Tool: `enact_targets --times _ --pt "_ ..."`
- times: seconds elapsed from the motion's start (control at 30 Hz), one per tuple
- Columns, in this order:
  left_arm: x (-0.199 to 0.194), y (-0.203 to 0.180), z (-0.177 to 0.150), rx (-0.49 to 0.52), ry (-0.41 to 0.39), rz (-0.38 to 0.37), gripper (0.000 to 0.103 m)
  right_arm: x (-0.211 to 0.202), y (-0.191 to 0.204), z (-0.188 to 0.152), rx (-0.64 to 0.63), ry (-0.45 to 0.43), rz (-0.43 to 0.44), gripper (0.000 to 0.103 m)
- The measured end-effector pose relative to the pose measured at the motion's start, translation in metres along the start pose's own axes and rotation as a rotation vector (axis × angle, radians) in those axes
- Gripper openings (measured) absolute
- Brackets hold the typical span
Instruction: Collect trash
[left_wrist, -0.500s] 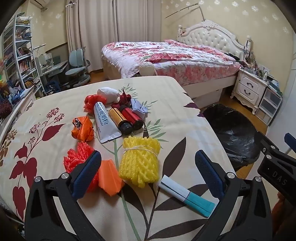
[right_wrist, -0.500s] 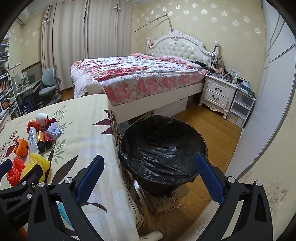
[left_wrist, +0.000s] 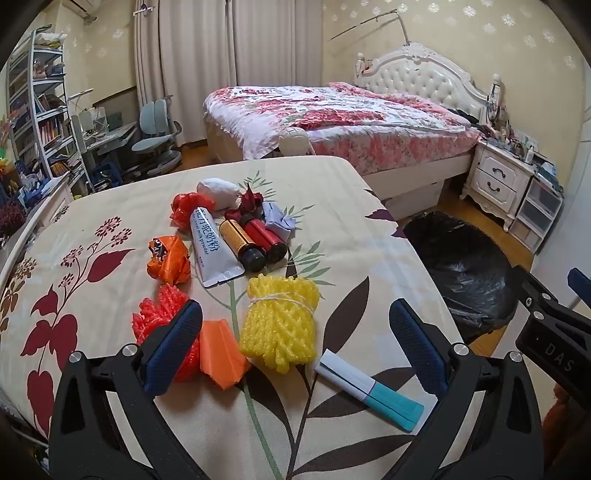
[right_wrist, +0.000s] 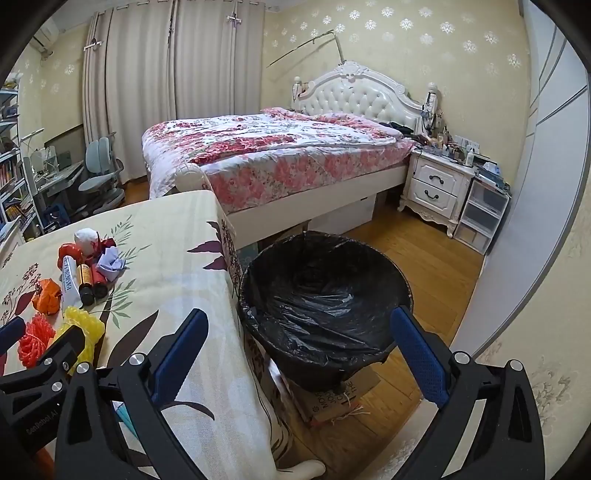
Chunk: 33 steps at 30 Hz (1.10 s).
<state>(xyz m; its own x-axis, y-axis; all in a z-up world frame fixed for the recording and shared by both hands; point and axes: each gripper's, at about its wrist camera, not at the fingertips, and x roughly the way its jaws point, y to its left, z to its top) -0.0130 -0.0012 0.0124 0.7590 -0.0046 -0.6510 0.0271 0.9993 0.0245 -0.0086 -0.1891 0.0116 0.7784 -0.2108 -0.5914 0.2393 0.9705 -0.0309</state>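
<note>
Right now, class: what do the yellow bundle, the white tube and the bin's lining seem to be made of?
Yellow bundle: likely soft foam netting, matte, with an open mesh pattern and a string tie.
White tube: probably laminated plastic or foil, smooth and slightly glossy, with a crimped flat end.
Bin's lining: thin black plastic film, shiny and wrinkled.

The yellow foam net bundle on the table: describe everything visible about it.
The yellow foam net is a soft mesh sleeve, rolled into a chunky bundle and tied near its upper end with thin white string. It lies flat on the leaf-print tablecloth, apparently touching the orange folded piece on its left, with the white-and-teal packet just below right. Nothing grips it.
</note>
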Motion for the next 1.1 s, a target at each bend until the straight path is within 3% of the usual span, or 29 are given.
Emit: enact_targets --times 1.1 --pt "0.009 -0.006 0.0 0.013 0.013 -0.011 0.099 0.013 -0.015 -0.009 0.015 0.018 -0.021 0.096"
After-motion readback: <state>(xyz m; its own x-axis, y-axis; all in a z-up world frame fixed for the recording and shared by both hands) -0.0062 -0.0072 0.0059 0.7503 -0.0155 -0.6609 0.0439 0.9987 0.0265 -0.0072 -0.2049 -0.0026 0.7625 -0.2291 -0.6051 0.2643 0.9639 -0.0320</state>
